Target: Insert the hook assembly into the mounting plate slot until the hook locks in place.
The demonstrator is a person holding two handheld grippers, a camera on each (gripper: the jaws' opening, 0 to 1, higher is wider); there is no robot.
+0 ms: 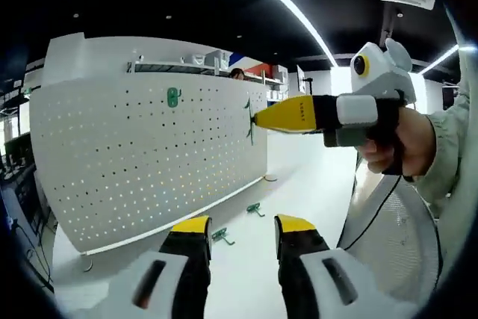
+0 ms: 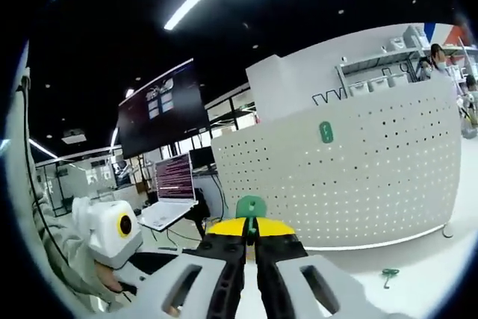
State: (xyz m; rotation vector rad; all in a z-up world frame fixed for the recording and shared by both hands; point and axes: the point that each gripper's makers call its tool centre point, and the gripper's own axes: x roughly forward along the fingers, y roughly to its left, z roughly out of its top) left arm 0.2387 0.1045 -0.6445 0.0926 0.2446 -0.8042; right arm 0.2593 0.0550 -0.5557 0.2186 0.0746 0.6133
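A white pegboard [image 1: 149, 155] stands upright on the table and serves as the mounting plate, with one green hook [image 1: 173, 97] hung high on it. My right gripper [image 1: 258, 119] comes in from the right, shut on a second green hook [image 1: 249, 122] close to the board's right end; contact cannot be judged. In the right gripper view, that hook [image 2: 250, 207] sticks up from the shut yellow tips of my right gripper [image 2: 252, 231], facing the pegboard [image 2: 358, 177] and its mounted hook [image 2: 326, 132]. My left gripper [image 1: 243, 225] is open and holds nothing.
Two spare green hooks [image 1: 222, 237] [image 1: 255, 208] lie on the white table below the board; one spare hook [image 2: 388, 276] also appears in the right gripper view. A person's hand [image 1: 407, 143] holds the right gripper. A laptop [image 2: 175, 184] and a dark wall screen [image 2: 160, 117] stand behind.
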